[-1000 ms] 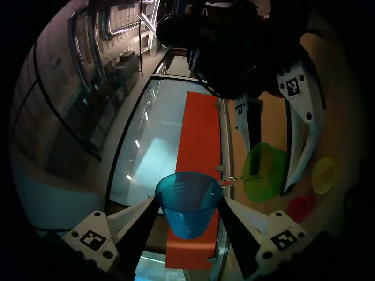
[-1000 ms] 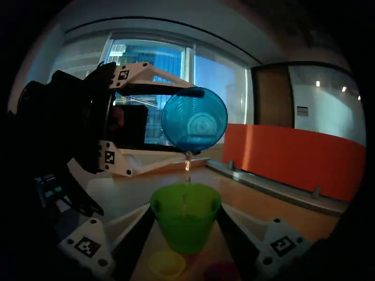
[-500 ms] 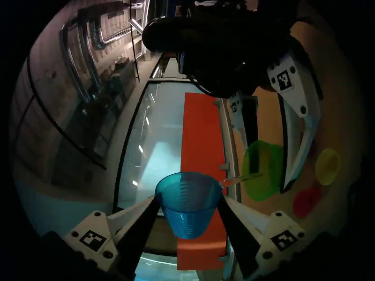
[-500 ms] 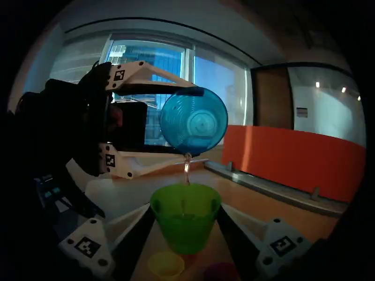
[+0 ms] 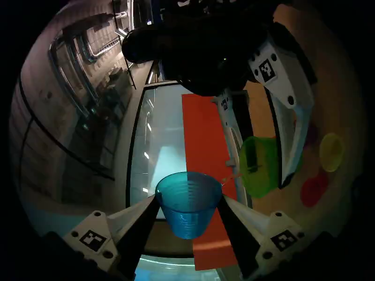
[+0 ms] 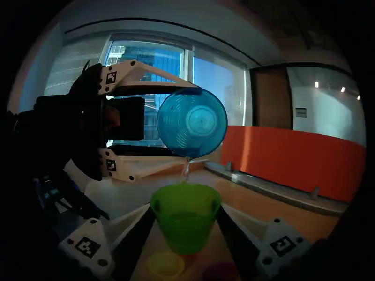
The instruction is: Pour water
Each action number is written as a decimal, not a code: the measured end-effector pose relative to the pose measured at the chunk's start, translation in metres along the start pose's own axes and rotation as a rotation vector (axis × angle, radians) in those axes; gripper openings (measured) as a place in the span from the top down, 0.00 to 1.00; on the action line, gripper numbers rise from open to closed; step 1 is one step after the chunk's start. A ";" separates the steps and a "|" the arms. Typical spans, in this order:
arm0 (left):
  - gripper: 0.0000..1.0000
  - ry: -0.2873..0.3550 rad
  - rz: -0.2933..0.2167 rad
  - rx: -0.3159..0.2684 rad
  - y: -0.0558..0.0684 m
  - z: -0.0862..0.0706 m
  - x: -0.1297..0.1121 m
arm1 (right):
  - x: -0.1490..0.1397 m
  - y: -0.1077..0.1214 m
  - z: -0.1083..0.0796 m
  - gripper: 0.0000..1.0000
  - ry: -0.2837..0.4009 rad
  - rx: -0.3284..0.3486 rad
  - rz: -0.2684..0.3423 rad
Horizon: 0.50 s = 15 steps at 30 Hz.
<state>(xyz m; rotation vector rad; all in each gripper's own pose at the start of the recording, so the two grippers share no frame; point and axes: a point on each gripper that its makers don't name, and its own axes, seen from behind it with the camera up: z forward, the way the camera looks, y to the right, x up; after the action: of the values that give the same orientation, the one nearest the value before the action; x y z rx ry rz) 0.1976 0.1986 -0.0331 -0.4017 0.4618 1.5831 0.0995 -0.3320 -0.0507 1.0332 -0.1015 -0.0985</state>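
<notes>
Over the last second the blue cup (image 6: pixel 192 122) had tipped further, its mouth turned more squarely toward the right gripper's camera, and the water stream (image 6: pixel 185 167) had thinned. At the left, the left gripper (image 6: pixel 196 125) held that cup on its side, jaws clamped on opposite walls; little water seemed left in it. Below it, the right gripper (image 6: pixel 185 216) had its jaws clamped on the green cup (image 6: pixel 185 229), upright over the counter (image 6: pixel 281 206), in from its far edge and partly filled. Both cups looked like thin, light, squeezable plastic, best pinched mid-wall; the green one was likely growing heavier. A yellow cup (image 5: pixel 331 151) and a red cup (image 5: pixel 313 190) stood nearby, their contents unclear.
</notes>
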 end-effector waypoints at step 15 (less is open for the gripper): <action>0.15 0.012 0.023 0.007 -0.003 -0.003 0.007 | 0.001 0.001 -0.002 0.11 0.005 -0.006 -0.001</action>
<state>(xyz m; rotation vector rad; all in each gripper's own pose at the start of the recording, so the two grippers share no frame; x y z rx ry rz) 0.1999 0.2031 -0.0395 -0.4024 0.4820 1.6014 0.1008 -0.3299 -0.0503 1.0275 -0.0965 -0.0970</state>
